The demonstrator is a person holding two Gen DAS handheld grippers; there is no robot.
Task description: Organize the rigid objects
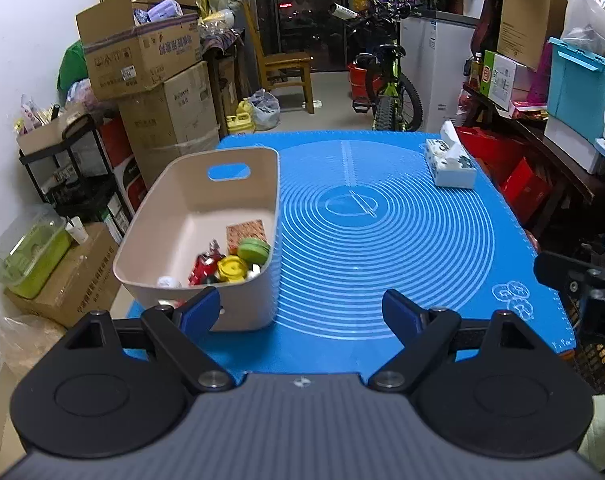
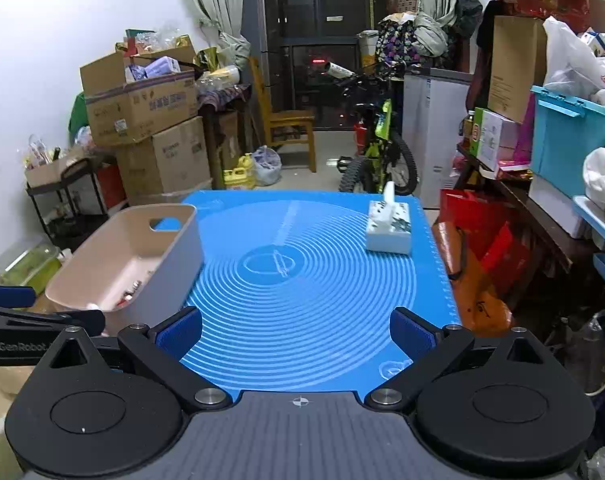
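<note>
On tabletop, blue ringed silicone mat (image 1: pixel 382 240) covers surface. Beige plastic bin (image 1: pixel 190 208) sits at mat's left edge; inside, at its near end: red toy car (image 1: pixel 204 270), yellow round piece (image 1: pixel 232 269), green macaron (image 1: pixel 253 250), patterned square card (image 1: pixel 244 232), white ball (image 1: pixel 168 281). Tissue box (image 1: pixel 450 160) at far right of mat. Left tool (image 1: pixel 300 312) jaws wide apart, nothing between, near bin's near corner. Right tool (image 2: pixel 296 332) jaws wide apart, nothing between, over mat's near edge.

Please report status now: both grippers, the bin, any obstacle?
Left gripper open, empty. Right gripper open, empty. Bin holds toys. Tissue box far corner, no obstacle.
</note>
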